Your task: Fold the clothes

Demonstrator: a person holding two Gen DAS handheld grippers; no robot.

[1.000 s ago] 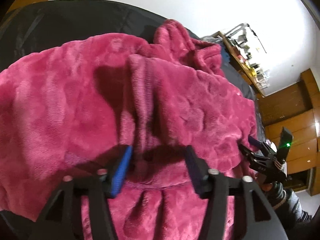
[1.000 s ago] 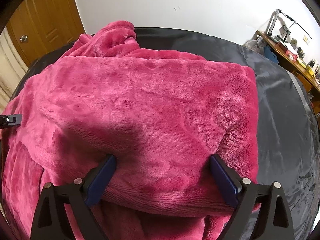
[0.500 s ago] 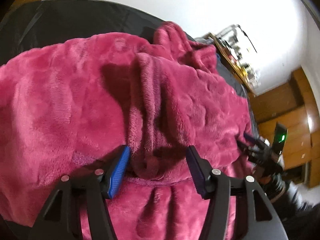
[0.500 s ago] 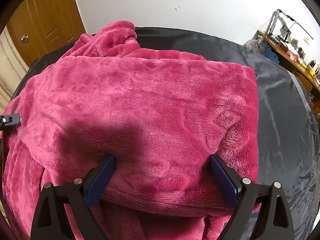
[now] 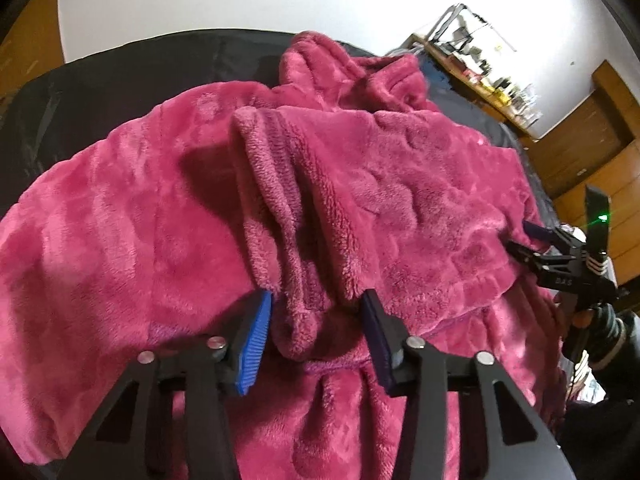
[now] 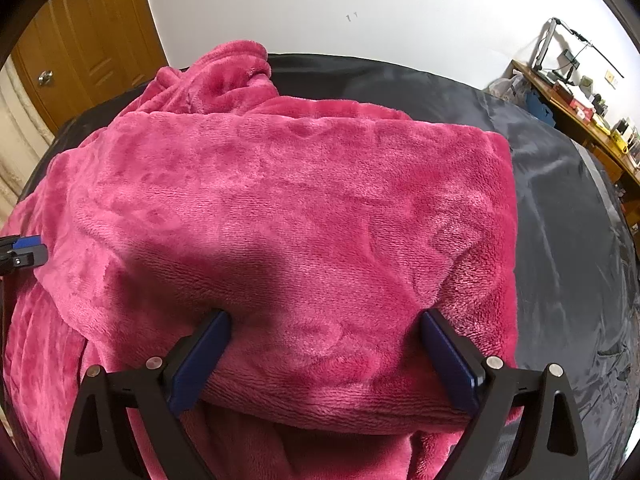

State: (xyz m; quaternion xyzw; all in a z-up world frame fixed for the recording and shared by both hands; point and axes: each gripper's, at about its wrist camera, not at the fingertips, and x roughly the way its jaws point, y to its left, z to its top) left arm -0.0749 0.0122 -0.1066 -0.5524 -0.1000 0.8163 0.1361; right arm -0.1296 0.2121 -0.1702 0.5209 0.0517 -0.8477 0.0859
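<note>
2 grippers on my pink fluffy robe (image 6: 288,216), spread on the dark sheet (image 6: 568,240) | left gripper (image 5: 316,320) just squeezing a thick bunch, may slip | right gripper (image 6: 324,344) wide open over the folded edge, may drop it

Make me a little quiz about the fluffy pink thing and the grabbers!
1. True or false: the pink fleece robe lies on a dark cover.
2. What bunches up between the left gripper's fingers: A a ridge of fleece, B a sock, C nothing?
3. Fill in: the right gripper straddles the robe's folded ____.

Key: 1 true; 2 A; 3 edge.
</note>
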